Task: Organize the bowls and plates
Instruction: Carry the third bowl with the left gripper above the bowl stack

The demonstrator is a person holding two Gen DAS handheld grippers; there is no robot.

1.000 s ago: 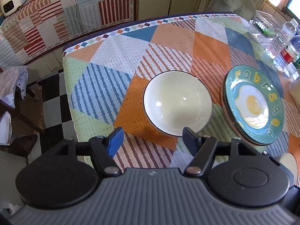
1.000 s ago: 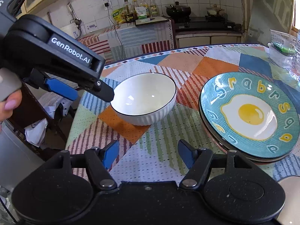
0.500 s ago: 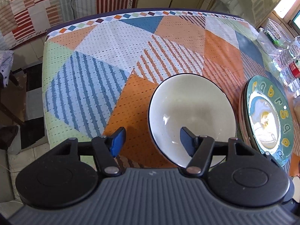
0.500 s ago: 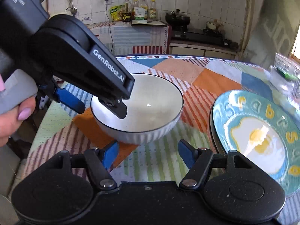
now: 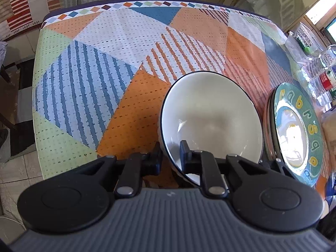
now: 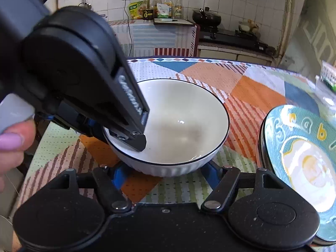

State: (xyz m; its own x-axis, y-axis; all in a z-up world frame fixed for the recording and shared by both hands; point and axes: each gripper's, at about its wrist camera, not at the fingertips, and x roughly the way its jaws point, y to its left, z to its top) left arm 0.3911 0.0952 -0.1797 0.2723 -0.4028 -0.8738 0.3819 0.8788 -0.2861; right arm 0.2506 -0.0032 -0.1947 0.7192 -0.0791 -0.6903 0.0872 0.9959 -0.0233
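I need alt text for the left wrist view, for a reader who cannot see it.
The left gripper is shut on the near rim of a white bowl, one finger inside and one outside. The bowl sits on a patchwork tablecloth; to its right is a teal fried-egg plate.

The bowl point(image 5: 212, 113) sits on the table point(image 5: 88, 84), left of the plates point(image 5: 298, 132).
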